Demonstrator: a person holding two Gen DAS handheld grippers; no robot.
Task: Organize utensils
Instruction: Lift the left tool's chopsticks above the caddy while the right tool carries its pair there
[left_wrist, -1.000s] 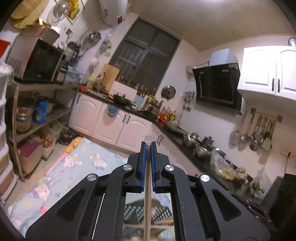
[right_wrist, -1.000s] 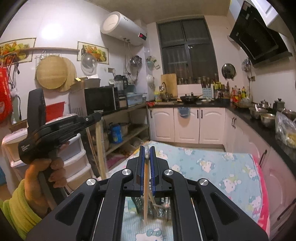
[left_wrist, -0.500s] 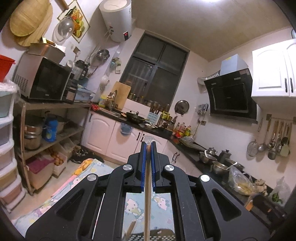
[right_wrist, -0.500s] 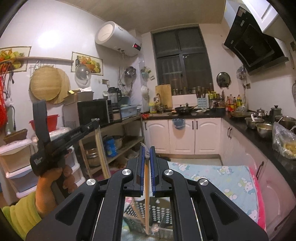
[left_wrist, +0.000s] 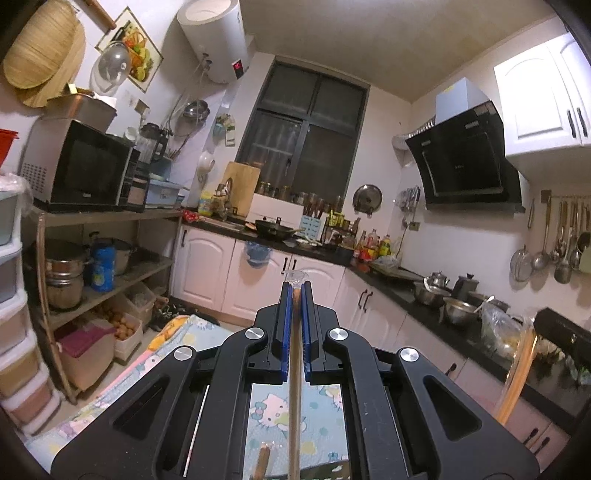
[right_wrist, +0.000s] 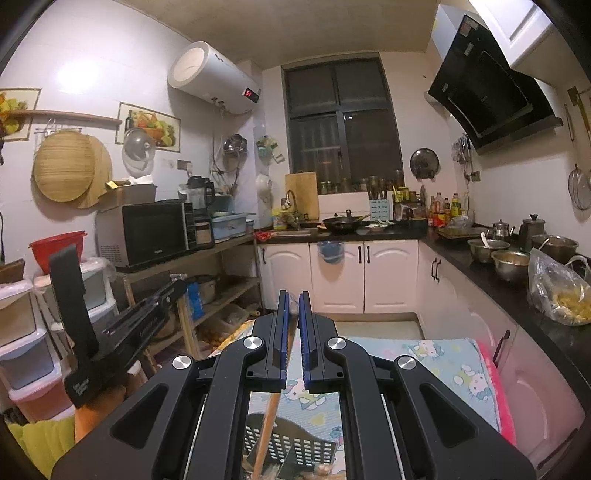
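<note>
My left gripper (left_wrist: 295, 286) is shut on a thin wooden utensil handle (left_wrist: 294, 398) that stands upright between the blue pads, with a clear tip showing above them. In the right wrist view the left gripper (right_wrist: 177, 290) appears at the left, held by a hand in a yellow-green sleeve, its stick (right_wrist: 186, 325) hanging down. My right gripper (right_wrist: 292, 295) is shut on another wooden handle (right_wrist: 269, 417), which slants down to the left toward a black perforated basket (right_wrist: 295, 443) holding more utensils. A blurred wooden stick (left_wrist: 517, 376) crosses the right edge of the left wrist view.
A cartoon-print mat (right_wrist: 436, 362) covers the floor below. White cabinets and a dark counter (right_wrist: 517, 291) with pots and a bag run along the right. A shelf rack with a microwave (right_wrist: 144, 232) and plastic drawers (right_wrist: 22, 332) stands on the left.
Both views have tilted up toward the window and the basket has slid lower in frame. The left view has rolled upright. The right gripper's handle now slants instead of hanging straight.
</note>
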